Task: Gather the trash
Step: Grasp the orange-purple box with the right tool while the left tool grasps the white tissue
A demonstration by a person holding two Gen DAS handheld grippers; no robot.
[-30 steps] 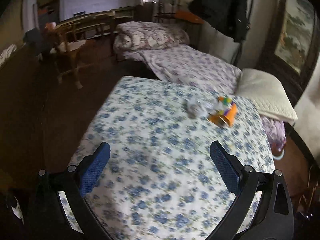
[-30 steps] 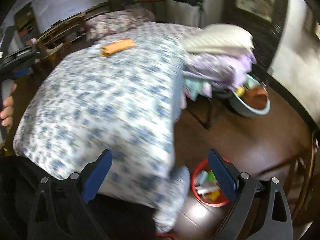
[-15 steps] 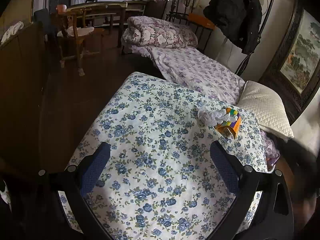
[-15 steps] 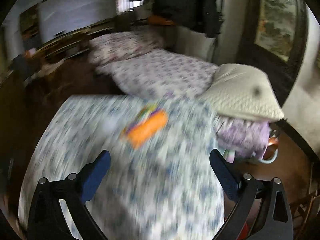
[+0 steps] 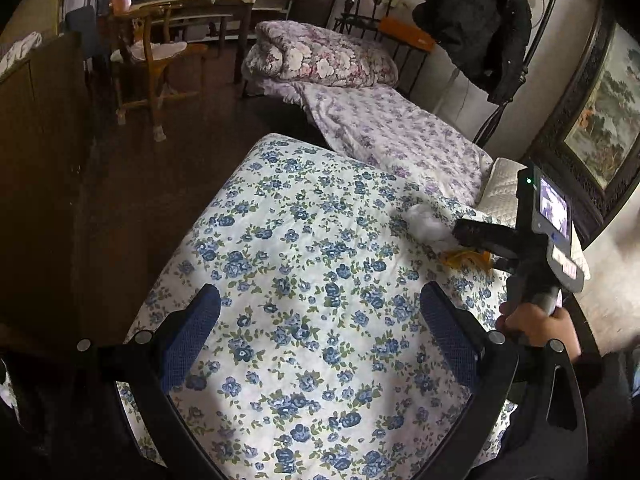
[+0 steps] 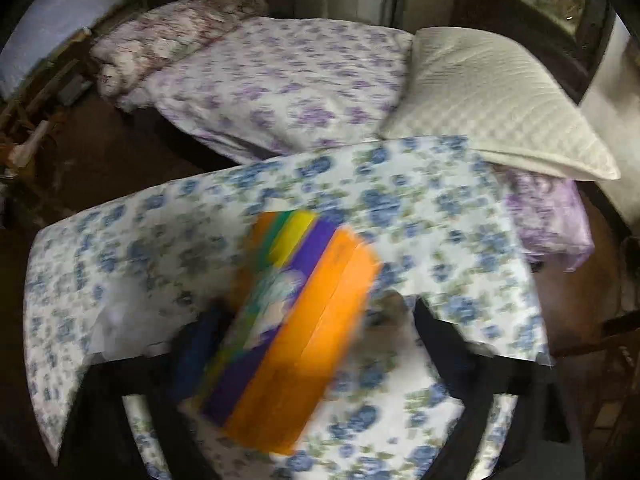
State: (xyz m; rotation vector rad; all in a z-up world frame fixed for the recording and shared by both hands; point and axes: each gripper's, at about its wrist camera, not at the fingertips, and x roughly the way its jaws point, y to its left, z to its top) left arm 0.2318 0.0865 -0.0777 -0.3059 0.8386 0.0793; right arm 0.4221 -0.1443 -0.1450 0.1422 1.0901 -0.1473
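An orange carton (image 6: 296, 344) with purple, yellow and green stripes lies on the blue-flowered quilt (image 6: 440, 208). My right gripper (image 6: 312, 332) reaches down over it, its jaws closing with the carton between them; a gap still shows at the right finger, and the picture is blurred. In the left wrist view the right gripper (image 5: 476, 248) sits over the carton (image 5: 466, 258), beside a crumpled white tissue (image 5: 428, 222). My left gripper (image 5: 316, 328) hovers open over the quilt (image 5: 304, 248), holding nothing.
A white quilted pillow (image 6: 492, 96) lies beyond the quilt, with purple-flowered bedding (image 5: 392, 136) and a rolled flowered duvet (image 5: 320, 58) further back. A wooden chair (image 5: 150, 64) stands on the dark floor at left. A dark coat (image 5: 480, 20) hangs by the wall.
My right gripper swung from the floor beside the bed, by a red bin, across to the orange carton, and its jaws narrowed. The hand holding it came into the left wrist view.
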